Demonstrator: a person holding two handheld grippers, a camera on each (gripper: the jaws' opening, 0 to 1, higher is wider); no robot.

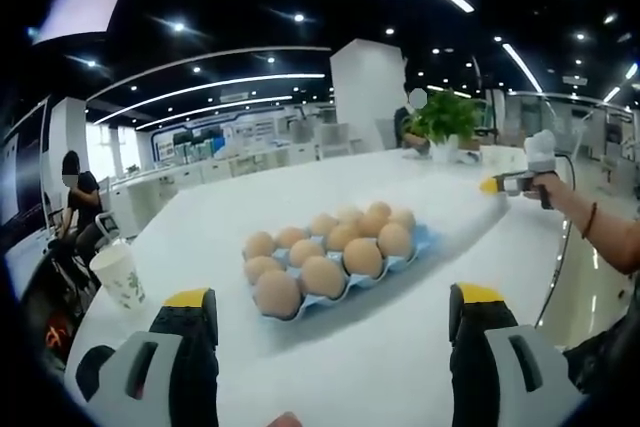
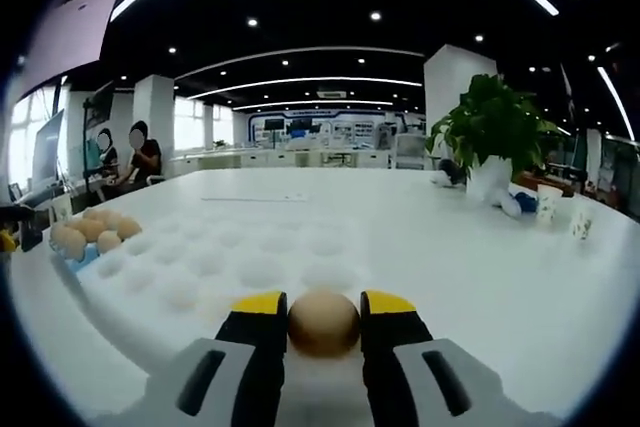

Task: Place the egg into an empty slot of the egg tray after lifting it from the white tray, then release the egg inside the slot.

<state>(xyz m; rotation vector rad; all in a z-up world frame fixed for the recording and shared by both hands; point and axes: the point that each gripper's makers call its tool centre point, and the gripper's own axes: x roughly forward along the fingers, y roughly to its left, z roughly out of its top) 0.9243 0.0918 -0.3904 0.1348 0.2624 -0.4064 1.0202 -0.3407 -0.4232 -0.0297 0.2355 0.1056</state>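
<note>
White table (image 1: 420, 187), blue tray (image 1: 420, 243) of eggs (image 1: 322, 275)

Left gripper (image 1: 330, 312) and right gripper (image 2: 324, 319), black jaws, yellow tips, grey bodies, perhaps plastic

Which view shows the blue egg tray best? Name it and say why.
The left gripper view: the blue egg tray lies central on the white table, its rows of eggs plain. The right gripper view catches only its end at the left edge, with a few eggs.
</note>
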